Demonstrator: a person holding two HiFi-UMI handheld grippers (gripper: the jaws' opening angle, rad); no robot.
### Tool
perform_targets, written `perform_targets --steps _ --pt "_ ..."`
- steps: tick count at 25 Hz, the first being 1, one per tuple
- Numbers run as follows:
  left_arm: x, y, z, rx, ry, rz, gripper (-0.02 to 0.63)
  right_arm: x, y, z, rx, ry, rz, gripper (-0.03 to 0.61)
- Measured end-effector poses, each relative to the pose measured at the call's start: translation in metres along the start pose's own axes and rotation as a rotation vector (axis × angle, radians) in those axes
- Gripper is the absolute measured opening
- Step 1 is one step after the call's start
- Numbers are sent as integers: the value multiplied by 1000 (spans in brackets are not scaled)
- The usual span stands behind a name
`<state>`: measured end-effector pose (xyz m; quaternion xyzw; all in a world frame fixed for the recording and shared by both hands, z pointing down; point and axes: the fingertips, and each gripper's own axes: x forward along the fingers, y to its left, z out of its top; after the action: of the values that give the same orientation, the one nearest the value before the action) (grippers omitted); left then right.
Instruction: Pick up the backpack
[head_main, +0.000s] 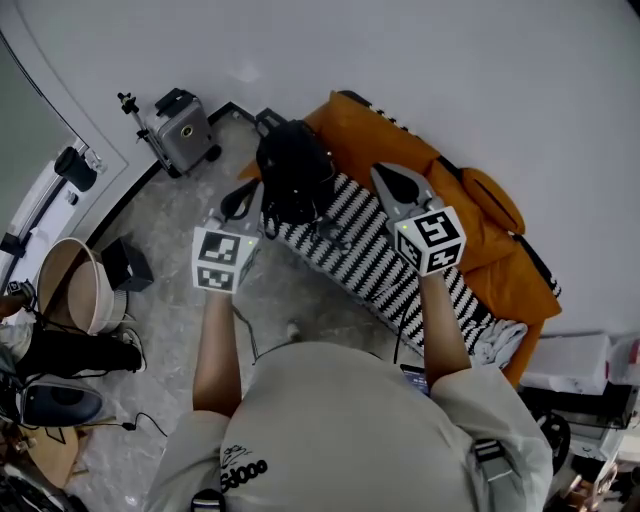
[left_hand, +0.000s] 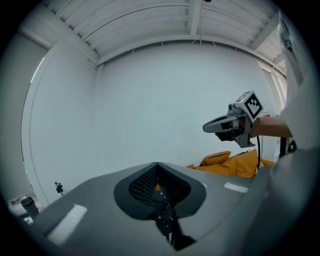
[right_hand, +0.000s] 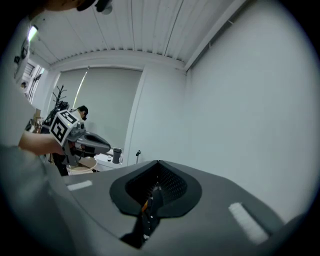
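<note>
The black backpack (head_main: 293, 178) hangs in the air between my two grippers, above the near end of the orange sofa (head_main: 490, 215). My left gripper (head_main: 240, 202) is at the bag's left side, shut on a black strap loop (left_hand: 167, 225) that runs down out of its jaws. To the bag's right, my right gripper (head_main: 388, 178) is shut on another black strap (right_hand: 150, 207) with an orange fleck. The bag's body is hidden in both gripper views. Each of those views shows the other gripper: the right gripper (left_hand: 222, 125) and the left gripper (right_hand: 95, 143).
A black-and-white striped blanket (head_main: 370, 255) covers the sofa seat under the bag. A grey wheeled case (head_main: 182, 128) stands by the wall at the back left. A round basket (head_main: 75, 285), a small black box (head_main: 128, 262) and cables lie on the floor to the left.
</note>
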<state>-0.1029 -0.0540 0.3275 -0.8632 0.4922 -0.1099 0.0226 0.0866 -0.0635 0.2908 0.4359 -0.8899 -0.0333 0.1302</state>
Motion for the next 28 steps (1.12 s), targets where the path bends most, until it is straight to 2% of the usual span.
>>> perform_targets --steps 11,15,18,24,28 --pt "43 31 -39 -61 69 -51 12 64 -6 -6 149 -22 94 3" --pt "77 47 -46 -73 74 -20 12 97 -33 -11 135 -13 79 3" --pt "104 64 -58 -109 113 5 15 132 -57 -20 150 3 85 8" --pt "167 101 -82 -180 179 16 43 210 -104 -44 204 40 134 68" --pt "212 130 -92 -216 230 54 114 271 -138 -57 200 94 163 132"
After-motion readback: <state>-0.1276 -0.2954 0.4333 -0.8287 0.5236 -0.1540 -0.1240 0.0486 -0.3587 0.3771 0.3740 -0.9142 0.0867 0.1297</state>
